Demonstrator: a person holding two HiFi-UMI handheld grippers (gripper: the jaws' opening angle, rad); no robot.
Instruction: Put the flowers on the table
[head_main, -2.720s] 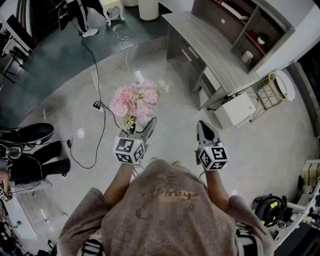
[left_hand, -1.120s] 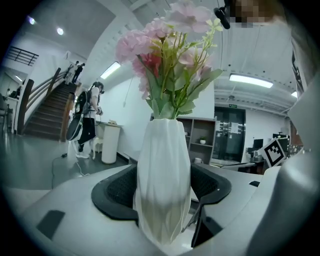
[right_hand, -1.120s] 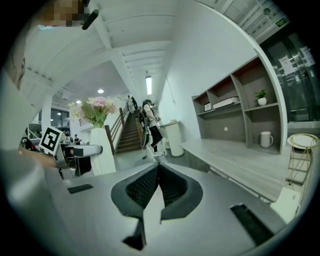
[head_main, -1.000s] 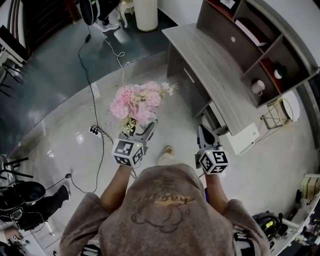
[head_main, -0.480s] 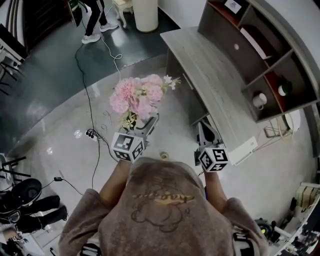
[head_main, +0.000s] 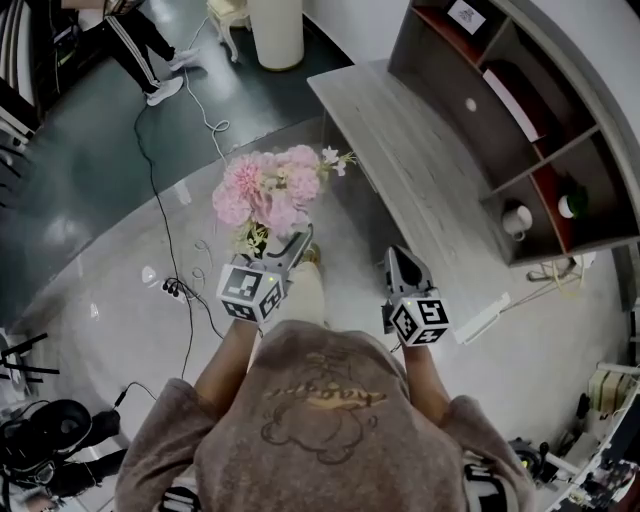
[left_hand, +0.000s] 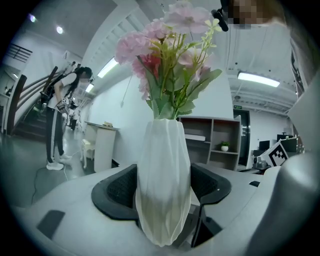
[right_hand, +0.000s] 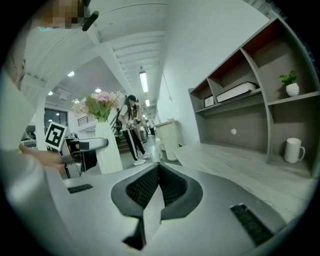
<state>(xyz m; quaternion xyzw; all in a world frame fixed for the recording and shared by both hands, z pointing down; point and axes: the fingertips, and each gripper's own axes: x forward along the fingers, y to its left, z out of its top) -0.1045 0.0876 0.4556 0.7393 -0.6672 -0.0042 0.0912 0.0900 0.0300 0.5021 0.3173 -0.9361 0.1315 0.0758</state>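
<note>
Fingers (left_hand: 117, 187) of left gripper (head_main: 297, 243) clamp flower vase (left_hand: 163, 170)

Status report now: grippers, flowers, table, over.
Left gripper shut on vase with flowers. Right gripper shut, empty. Vase in air, short of table. Path looks open.

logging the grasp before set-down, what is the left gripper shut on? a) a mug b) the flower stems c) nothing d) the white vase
D: the left gripper view shows the left gripper closed against both sides of the white vase, with the pink flowers rising above it.
</note>
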